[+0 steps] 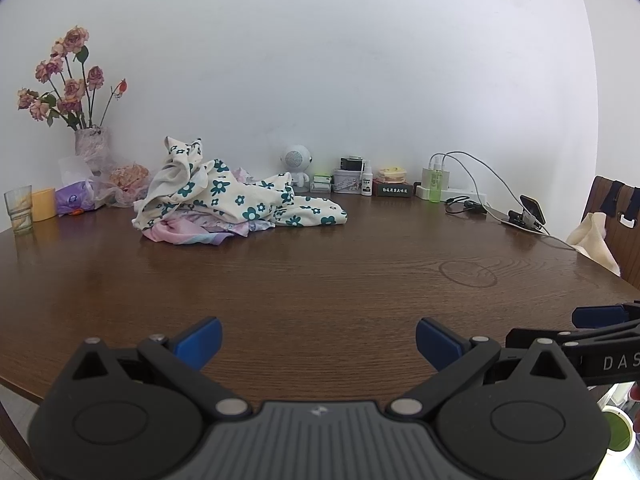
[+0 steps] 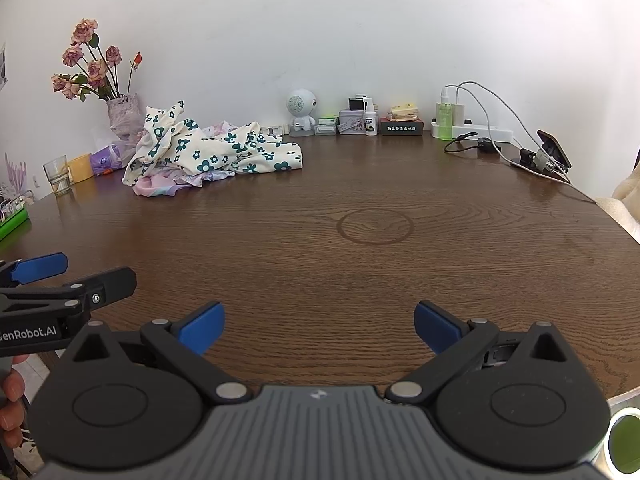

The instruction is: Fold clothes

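Both grippers sit over the near edge of the wooden table point(image 1: 320, 272), side by side, nothing held. Left gripper point(image 1: 319, 346): blue fingertips spread wide, bare tabletop between them. Right gripper point(image 2: 319, 330): likewise spread wide, empty. The heap of clothes point(image 1: 232, 196) lies at the far side of the table near the wall, left of centre in the left wrist view and in the upper left of the right wrist view point(image 2: 208, 152). On top is a cream garment with dark green flowers point(image 1: 256, 200), crumpled; a pink-lilac garment point(image 1: 192, 234) shows beneath it at the near-left edge. The heap's long axis runs roughly left to right across the frame, one end trailing out flat toward the right. Heap is well apart from both sets of fingers, ahead and to the left. Judgement: the left gripper is the nearer; the reach goes forward and leftward, the right gripper crossing further. No garment is spread yet; folding not begun.
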